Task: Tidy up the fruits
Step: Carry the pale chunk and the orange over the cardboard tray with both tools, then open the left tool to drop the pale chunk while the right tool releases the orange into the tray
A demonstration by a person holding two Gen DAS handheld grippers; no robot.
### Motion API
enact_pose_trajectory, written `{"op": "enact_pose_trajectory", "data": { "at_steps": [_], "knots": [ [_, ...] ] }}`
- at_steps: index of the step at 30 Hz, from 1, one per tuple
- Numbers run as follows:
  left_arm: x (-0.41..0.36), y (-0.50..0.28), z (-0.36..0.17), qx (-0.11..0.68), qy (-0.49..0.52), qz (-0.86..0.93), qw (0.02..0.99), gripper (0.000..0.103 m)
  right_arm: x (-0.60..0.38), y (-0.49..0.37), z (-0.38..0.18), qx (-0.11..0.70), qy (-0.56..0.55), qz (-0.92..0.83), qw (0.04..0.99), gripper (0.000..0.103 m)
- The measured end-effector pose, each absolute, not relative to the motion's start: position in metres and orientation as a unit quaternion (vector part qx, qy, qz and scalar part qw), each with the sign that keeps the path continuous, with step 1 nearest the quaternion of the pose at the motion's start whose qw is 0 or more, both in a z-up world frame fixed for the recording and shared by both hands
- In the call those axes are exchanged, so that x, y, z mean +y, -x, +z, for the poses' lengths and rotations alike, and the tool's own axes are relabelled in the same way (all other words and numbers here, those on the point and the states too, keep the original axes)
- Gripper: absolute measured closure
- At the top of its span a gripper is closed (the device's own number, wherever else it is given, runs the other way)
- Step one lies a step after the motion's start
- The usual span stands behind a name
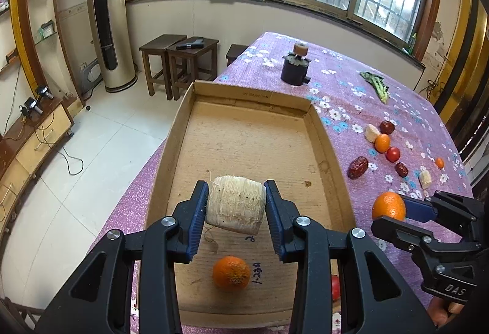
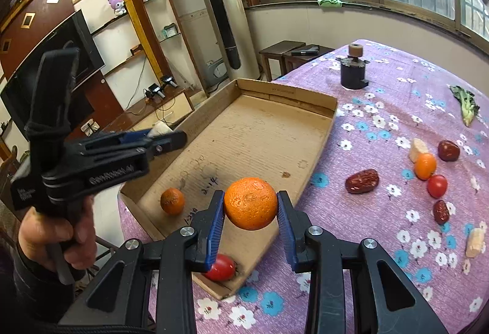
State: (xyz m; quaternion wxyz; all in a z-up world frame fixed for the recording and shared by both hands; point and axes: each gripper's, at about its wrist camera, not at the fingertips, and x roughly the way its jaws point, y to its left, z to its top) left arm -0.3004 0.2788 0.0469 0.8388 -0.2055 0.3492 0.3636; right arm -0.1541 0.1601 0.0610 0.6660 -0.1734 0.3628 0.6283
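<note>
My left gripper is shut on a pale fibrous sugarcane chunk, held above the cardboard tray. A small orange and a red tomato lie in the tray's near end. My right gripper is shut on a large orange, held over the tray's near right edge. In the left wrist view the right gripper is at the right with the orange. Loose on the purple floral cloth lie a red date, a small orange, a tomato and pale chunks.
A dark pot with a brown spool stands at the table's far end. A green leafy piece lies at the far right. The tray's left side runs along the table edge, with tiled floor and stools beyond.
</note>
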Motion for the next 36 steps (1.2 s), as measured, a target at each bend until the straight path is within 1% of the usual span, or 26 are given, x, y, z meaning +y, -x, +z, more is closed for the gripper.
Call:
{"op": "enact_pose_trajectory", "data": {
  "at_steps": [4,16,24,26,28,29,30,33,36],
  "knots": [
    [0.287,0.301,0.034,0.36,0.216,0.368,0.83,0.068,0.174,0.161,0.054,0.367,0.182,0.636,0.654,0.069],
    [0.293,0.288,0.012,0.389,0.219,0.358,0.82,0.068,0.211,0.181,0.007,0.403,0.229,0.645,0.608,0.069],
    [0.293,0.282,-0.008,0.414,0.223,0.356,0.808,0.068,0.221,0.188,-0.009,0.409,0.256,0.644,0.594,0.068],
    [0.291,0.282,-0.007,0.414,0.217,0.36,0.808,0.068,0.221,0.19,-0.01,0.399,0.265,0.642,0.598,0.067],
    [0.29,0.281,-0.007,0.416,0.214,0.363,0.806,0.063,0.221,0.191,-0.01,0.397,0.269,0.641,0.599,0.066],
    [0.29,0.281,-0.007,0.416,0.216,0.366,0.804,0.051,0.221,0.191,-0.011,0.396,0.27,0.641,0.599,0.066],
    [0.29,0.282,-0.007,0.416,0.217,0.367,0.803,0.047,0.22,0.192,-0.011,0.396,0.271,0.641,0.599,0.065],
    [0.29,0.285,-0.003,0.412,0.218,0.371,0.803,0.047,0.218,0.191,-0.008,0.394,0.269,0.641,0.601,0.062],
    [0.288,0.287,0.003,0.407,0.215,0.373,0.806,0.047,0.213,0.189,0.0,0.39,0.266,0.641,0.604,0.062]
  ]
}}
